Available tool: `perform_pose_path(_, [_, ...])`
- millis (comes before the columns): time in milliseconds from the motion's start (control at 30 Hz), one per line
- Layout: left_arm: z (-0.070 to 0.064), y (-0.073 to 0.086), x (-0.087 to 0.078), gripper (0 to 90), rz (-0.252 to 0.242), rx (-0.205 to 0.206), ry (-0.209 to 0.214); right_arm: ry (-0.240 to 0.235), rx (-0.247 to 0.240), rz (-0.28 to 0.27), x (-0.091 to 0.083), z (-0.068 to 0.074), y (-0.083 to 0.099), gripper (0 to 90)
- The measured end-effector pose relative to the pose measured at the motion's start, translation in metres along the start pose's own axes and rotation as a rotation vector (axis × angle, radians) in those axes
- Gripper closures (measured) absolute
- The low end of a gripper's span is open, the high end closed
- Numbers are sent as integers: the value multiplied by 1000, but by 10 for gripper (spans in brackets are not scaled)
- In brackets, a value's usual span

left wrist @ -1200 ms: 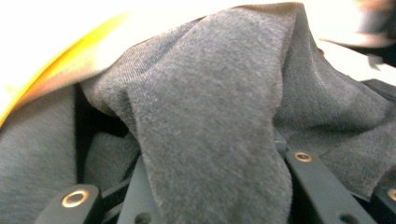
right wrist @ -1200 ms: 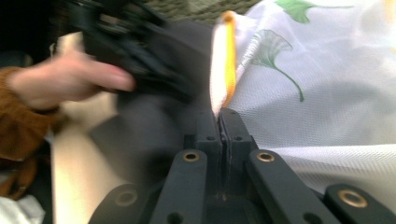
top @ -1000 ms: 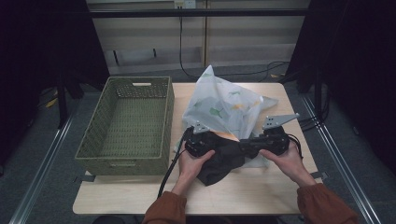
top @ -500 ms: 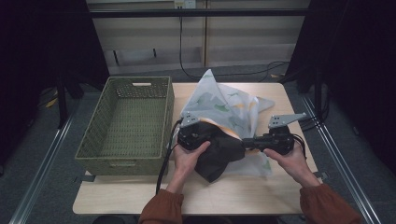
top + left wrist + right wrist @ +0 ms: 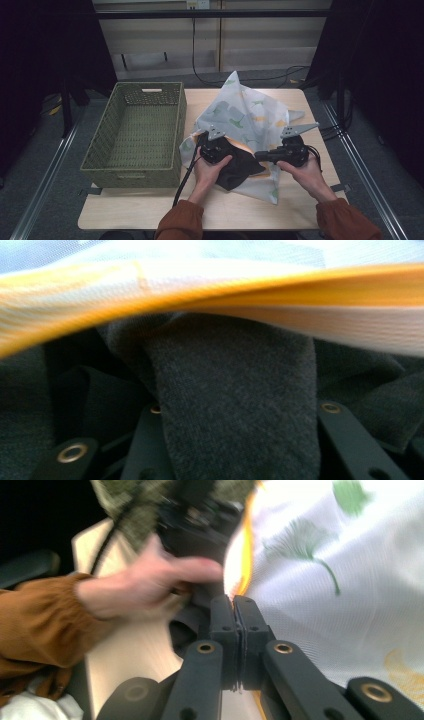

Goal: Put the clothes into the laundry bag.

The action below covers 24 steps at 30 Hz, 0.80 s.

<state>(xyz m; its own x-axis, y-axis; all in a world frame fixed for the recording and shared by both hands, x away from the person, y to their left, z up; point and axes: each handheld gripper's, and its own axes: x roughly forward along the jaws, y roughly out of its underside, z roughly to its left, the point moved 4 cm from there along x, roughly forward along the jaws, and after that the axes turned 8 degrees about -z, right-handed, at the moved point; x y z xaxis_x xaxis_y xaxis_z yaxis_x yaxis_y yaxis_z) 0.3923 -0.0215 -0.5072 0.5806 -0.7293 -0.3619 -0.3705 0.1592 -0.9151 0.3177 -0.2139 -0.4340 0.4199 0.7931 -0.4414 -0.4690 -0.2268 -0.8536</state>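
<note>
I see a white mesh bag with green and yellow leaf print and an orange rim (image 5: 245, 117) lying on the pale wooden counter (image 5: 150, 212), just beside an empty green woven basket (image 5: 137, 132). A dark grey fleece garment (image 5: 240, 167) sits half inside the mouth of the bag, its lower part spilling toward me.

My left gripper (image 5: 214, 148) is at the left side of the opening. In the left gripper view its jaws stand spread, and a fold of the dark cloth (image 5: 235, 405) lies between them under the orange rim (image 5: 210, 290); I cannot tell if they press it. My right gripper (image 5: 234, 611) has its jaws pressed together on something thin at the orange edge; I judge it is the bag's edge, but blur hides the contact.

My judgement: I am packing the garment into the bag. The risks are these: if the right jaws pinch only thin mesh, it can slip out and the mouth will collapse; if the left gripper pushes the cloth too hard, the light bag can slide on the counter instead of receiving it
</note>
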Motion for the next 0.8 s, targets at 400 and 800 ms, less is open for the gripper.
perform_pose_path(400, [-26, 8, 1, 365, 44, 42, 68, 69, -66, 34, 4, -8, 10, 705])
perform_pose_path(800, [-56, 5, -21, 236, 94, 82, 227, 102, -133, 77, 21, -7, 8, 756])
